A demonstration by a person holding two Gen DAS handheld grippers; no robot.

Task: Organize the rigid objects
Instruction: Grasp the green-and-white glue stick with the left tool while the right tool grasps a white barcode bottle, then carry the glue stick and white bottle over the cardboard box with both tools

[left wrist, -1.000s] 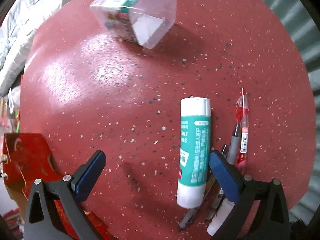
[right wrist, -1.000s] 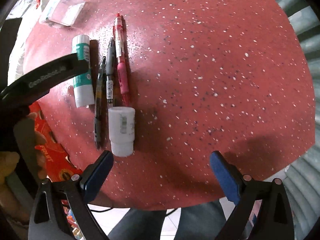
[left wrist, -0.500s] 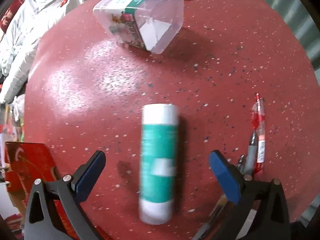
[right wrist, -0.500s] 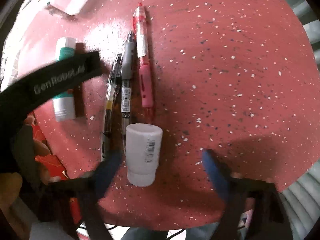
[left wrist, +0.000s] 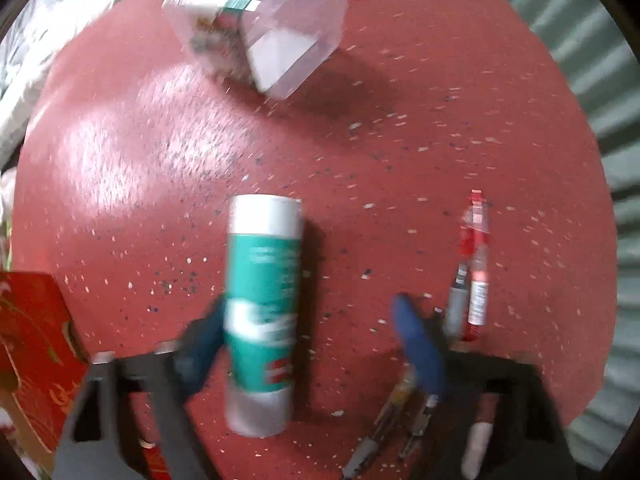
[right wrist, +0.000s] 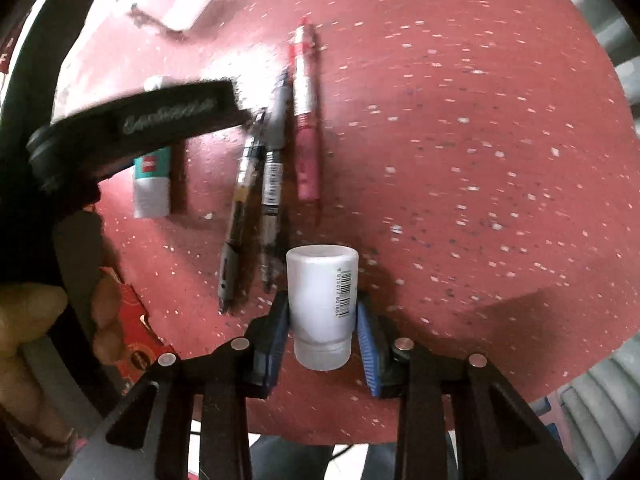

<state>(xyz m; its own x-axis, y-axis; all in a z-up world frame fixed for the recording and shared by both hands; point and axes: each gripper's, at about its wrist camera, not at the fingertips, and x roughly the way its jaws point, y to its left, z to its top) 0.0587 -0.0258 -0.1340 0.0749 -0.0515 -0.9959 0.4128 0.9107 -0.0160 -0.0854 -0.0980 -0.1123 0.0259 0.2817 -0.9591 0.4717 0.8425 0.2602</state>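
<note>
On the red speckled table [left wrist: 400, 140], the left gripper [left wrist: 308, 344] straddles the glue stick [left wrist: 262, 312], its jaws partly apart, the left pad touching the tube. Then 3 pens [right wrist: 272, 168] lie side by side. The right gripper [right wrist: 322, 332] squeezes the white bottle [right wrist: 322, 304].

Black hand-held gripper [right wrist: 323, 320], blue pads [right wrist: 366, 350]; silver screws

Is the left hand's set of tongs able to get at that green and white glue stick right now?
Probably yes. The left tongs already straddle the glue stick, one finger against its side and the other standing off, blurred. Nothing lies between them; the pens sit off to the right.
</note>
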